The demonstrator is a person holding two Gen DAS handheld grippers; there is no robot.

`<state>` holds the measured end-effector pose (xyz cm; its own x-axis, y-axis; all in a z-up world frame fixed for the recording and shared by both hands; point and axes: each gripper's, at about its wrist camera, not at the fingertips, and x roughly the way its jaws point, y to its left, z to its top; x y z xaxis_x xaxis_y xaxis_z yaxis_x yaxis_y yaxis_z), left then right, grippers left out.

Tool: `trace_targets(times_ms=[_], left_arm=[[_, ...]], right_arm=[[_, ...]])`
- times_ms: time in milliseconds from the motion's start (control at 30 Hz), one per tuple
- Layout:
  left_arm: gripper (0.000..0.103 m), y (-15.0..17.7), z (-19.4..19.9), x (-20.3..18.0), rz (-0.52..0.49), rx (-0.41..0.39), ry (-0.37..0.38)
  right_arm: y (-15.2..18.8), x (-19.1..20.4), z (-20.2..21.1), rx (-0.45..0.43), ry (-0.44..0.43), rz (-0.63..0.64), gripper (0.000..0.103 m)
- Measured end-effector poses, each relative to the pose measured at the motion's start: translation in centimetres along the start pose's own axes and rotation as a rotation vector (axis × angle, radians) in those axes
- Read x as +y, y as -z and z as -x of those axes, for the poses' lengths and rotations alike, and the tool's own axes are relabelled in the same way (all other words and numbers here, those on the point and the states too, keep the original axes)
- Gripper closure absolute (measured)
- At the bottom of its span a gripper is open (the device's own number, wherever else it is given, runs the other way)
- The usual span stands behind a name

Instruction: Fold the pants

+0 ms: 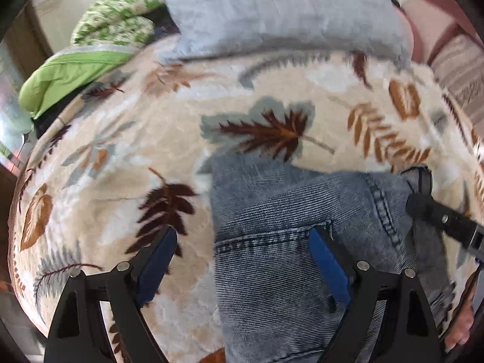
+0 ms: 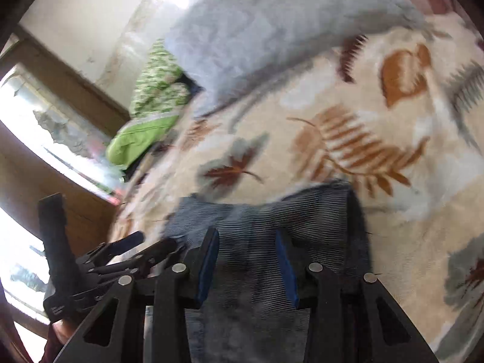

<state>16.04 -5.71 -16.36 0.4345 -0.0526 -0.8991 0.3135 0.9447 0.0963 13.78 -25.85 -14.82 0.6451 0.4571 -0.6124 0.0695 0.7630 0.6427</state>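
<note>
Denim jeans [image 1: 290, 242] bunched on blanket [image 1: 121, 157], fold barely begun; left gripper [image 1: 245, 251] spread, right gripper [image 2: 246, 260] spread over cloth.

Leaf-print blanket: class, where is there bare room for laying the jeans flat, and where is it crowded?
Free: the blanket between the jeans and the grey pillow. Crowded: the far left edge, with green bedding.

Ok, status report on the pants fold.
Left tool open over the jeans. Right tool open, denim between its fingers. Jeans on leaf-print blanket. Grey pillow beyond, not blocking.
</note>
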Motion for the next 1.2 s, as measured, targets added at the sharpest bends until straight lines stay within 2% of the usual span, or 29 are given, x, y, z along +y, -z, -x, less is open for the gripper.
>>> trace_targets(times_ms=[33,100,233,333,433,533,633,700,767,833,933,1033,1200], left_arm=[[0.011,0.0,-0.8,-0.3,-0.014,0.014,-0.01],[0.0,-0.3,-1.4,-0.4,-0.017,0.02,-0.044],[0.0,-0.8,-1.7,-0.6,-0.05,0.043,-0.052],[0.0,-0.4,-0.4,0.2,0.001,0.033,-0.028],[0.0,1.4,2.2,0.2,-0.003,-0.056,-0.092],[0.0,3.7,5.5,0.0,-0.04,-0.157,-0.13],[0.0,5.6,7.6,0.6,-0.032,-0.193,-0.146],[0.0,6.5,8.1,1.8,-0.002,-0.182,-0.1],[0.0,7.7,7.9,3.2,0.043,-0.128,-0.001],[0.0,8.5,7.0,4.7,0.109,-0.081,0.095],[0.0,8.9,5.9,6.2,0.173,-0.04,0.198],[0.0,8.9,5.1,6.4,0.186,-0.001,0.328],[0.0,7.8,3.8,5.4,0.151,0.007,0.396]], right_arm=[[0.0,-1.1,-0.6,0.014,0.004,-0.013,0.06],[-0.3,-2.3,-1.5,0.048,-0.035,-0.056,0.06],[-0.4,-1.6,-2.1,0.039,0.025,0.043,0.058],[-0.3,-1.8,-1.5,0.027,0.011,0.029,0.055],[0.3,-1.7,0.8,0.005,-0.007,-0.001,0.048],[1.1,-1.2,3.6,-0.037,0.026,0.027,0.042],[1.6,-1.7,5.9,-0.052,0.022,0.013,0.037],[2.4,-2.6,7.3,-0.059,0.029,-0.023,0.037],[3.2,-3.7,8.4,-0.048,0.01,-0.075,0.035],[4.0,-4.7,9.1,-0.018,-0.017,-0.118,0.034],[5.4,-6.1,9.2,0.05,-0.047,-0.168,0.034],[6.4,-7.1,8.7,0.109,-0.087,-0.213,0.034],[6.8,-8.3,6.7,0.173,-0.101,-0.263,0.034]])
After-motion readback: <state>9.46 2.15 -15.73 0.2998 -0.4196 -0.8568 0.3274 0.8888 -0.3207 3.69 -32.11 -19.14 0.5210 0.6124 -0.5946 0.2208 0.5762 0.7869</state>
